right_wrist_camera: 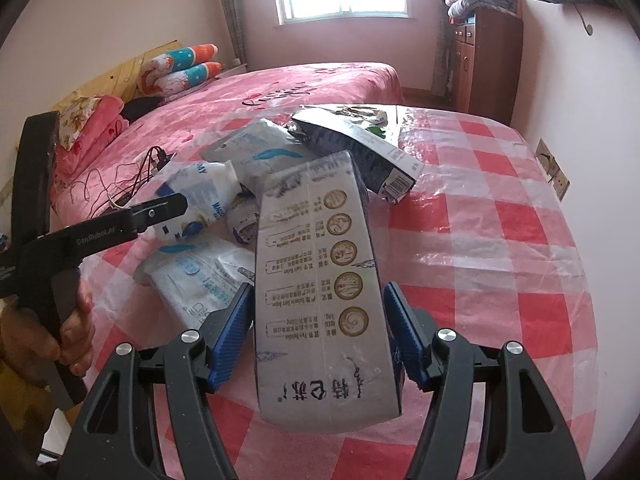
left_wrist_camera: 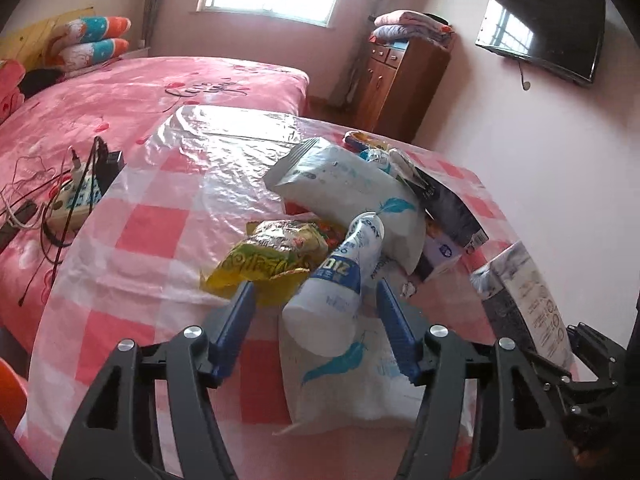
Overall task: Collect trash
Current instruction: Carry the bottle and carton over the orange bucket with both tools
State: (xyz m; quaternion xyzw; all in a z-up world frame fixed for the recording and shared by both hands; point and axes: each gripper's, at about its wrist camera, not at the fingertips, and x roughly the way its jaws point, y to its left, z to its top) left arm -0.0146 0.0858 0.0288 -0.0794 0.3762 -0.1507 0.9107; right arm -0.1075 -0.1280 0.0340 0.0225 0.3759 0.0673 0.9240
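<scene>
Gripping grey milk carton (right_wrist_camera: 320,280) w/ right tongs (right_wrist_camera: 318,312); left tongs (left_wrist_camera: 312,304) spread round white bottle (left_wrist_camera: 340,276).

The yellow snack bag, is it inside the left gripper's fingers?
No, the yellow snack bag lies on the table beyond the left gripper, which has a white bottle between its fingers.

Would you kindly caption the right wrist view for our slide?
Right gripper clasps a grey milk carton above the checked tablecloth.
</scene>
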